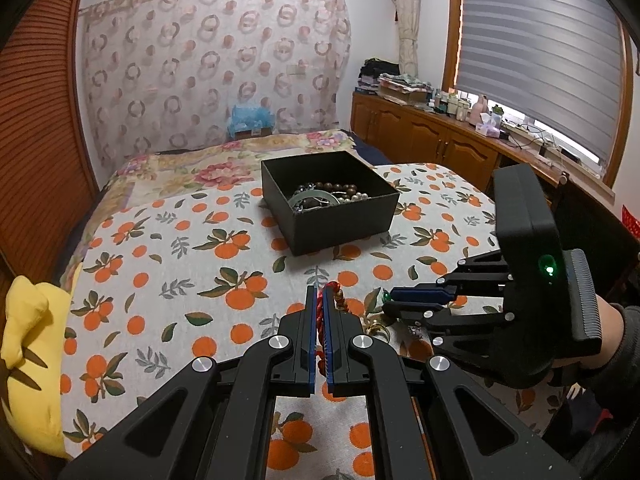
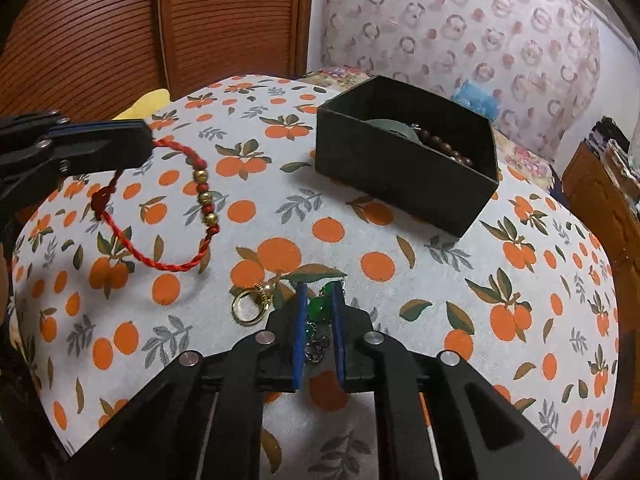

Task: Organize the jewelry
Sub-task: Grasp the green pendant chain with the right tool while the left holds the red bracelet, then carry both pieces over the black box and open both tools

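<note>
Sorting jewelry into box (image 2: pixel 404 172), about half done: beads, pearls and a jade bangle already inside. Left gripper (image 1: pixel 320 300) clamped on red cord bracelet (image 2: pixel 160 216), loop hanging at 9 o'clock above the cloth (image 2: pixel 440 292). Right gripper (image 2: pixel 319 300) straddling green-stone piece (image 2: pixel 319 307), jaws narrowed around it, firm pinch not clear. Gold ring (image 2: pixel 250 306) at 7 o'clock of the box, yet to be gathered

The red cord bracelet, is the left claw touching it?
Touching. In the right wrist view the left claw is shut on the red cord bracelet, which hangs from its tip above the cloth.
</note>
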`<state>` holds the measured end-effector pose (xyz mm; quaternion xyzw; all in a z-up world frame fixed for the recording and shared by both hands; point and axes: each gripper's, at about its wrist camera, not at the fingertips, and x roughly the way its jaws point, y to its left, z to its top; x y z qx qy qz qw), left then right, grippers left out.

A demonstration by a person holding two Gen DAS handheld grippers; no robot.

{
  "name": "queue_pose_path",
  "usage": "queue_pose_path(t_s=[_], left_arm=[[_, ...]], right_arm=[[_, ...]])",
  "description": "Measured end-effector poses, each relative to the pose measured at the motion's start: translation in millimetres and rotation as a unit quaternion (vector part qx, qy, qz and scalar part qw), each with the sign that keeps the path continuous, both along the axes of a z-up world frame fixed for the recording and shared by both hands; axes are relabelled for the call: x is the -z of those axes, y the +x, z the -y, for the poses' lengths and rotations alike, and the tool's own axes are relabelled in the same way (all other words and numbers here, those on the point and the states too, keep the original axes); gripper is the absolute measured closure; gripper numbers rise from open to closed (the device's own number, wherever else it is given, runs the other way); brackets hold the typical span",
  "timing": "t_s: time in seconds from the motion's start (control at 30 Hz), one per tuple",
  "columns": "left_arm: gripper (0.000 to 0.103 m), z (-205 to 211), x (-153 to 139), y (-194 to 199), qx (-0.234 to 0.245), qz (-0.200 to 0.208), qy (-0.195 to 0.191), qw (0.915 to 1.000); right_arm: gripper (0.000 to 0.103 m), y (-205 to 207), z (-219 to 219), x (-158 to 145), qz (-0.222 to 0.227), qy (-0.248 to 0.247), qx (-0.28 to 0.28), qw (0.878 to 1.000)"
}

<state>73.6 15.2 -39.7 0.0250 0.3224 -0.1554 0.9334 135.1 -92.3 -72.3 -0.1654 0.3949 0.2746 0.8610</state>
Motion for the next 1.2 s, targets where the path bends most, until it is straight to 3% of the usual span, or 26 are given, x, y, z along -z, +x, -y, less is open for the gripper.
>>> queue_pose_path(t_s=[0.23, 0.6, 0.97, 1.2], left_arm=[[0.101, 1.2, 3.3, 0.5, 0.0, 0.0, 0.001, 1.0], [0.101, 6.0, -18.8, 22.4, 0.001, 0.022, 0.001, 0.9998], [0.101, 12.3, -36.5, 60.5, 0.001, 0.031, 0.002, 0.9995], [0.101, 18.8, -44.4, 86.2, 0.001, 0.034, 0.004, 0.9994]], right_arm=[[0.09, -2.9, 9.6, -10.6, 0.006, 0.032, 0.003, 0.999], [0.09, 7.5, 27.6, -66.9, 0.054, 0.067, -0.003, 0.996], [0.09, 49.7, 38.8, -119.8, 0.101, 0.088, -0.005, 0.991], [0.09, 82.2, 41.2, -122.0, 0.101, 0.094, -0.007, 0.99]])
